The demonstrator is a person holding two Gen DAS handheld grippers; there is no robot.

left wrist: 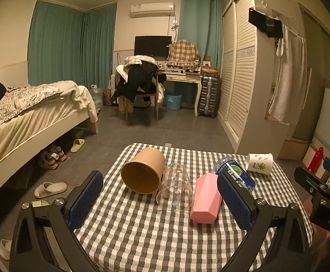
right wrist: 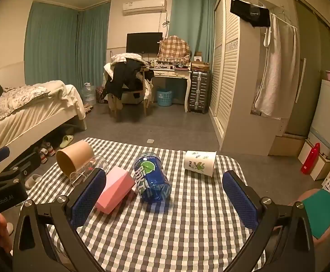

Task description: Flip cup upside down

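Observation:
Several cups lie on their sides on a checked tablecloth (left wrist: 142, 231): a brown paper cup (left wrist: 143, 173) (right wrist: 74, 159), a clear glass cup (left wrist: 175, 187) (right wrist: 90, 170), a pink faceted cup (left wrist: 206, 198) (right wrist: 115, 189), a blue printed cup (left wrist: 234, 174) (right wrist: 152, 178) and a white cup with leaf print (left wrist: 259, 161) (right wrist: 200, 163). My left gripper (left wrist: 160, 204) is open and empty, above the near table with the glass cup between its pads. My right gripper (right wrist: 163, 200) is open and empty, just behind the blue cup.
The small table (right wrist: 165, 238) has floor on all sides. A bed (left wrist: 28, 117) stands left, with slippers (left wrist: 50, 189) beside it. A wardrobe (left wrist: 244, 68) stands right. A chair piled with clothes (left wrist: 140, 79) and a desk (left wrist: 183, 77) are far back.

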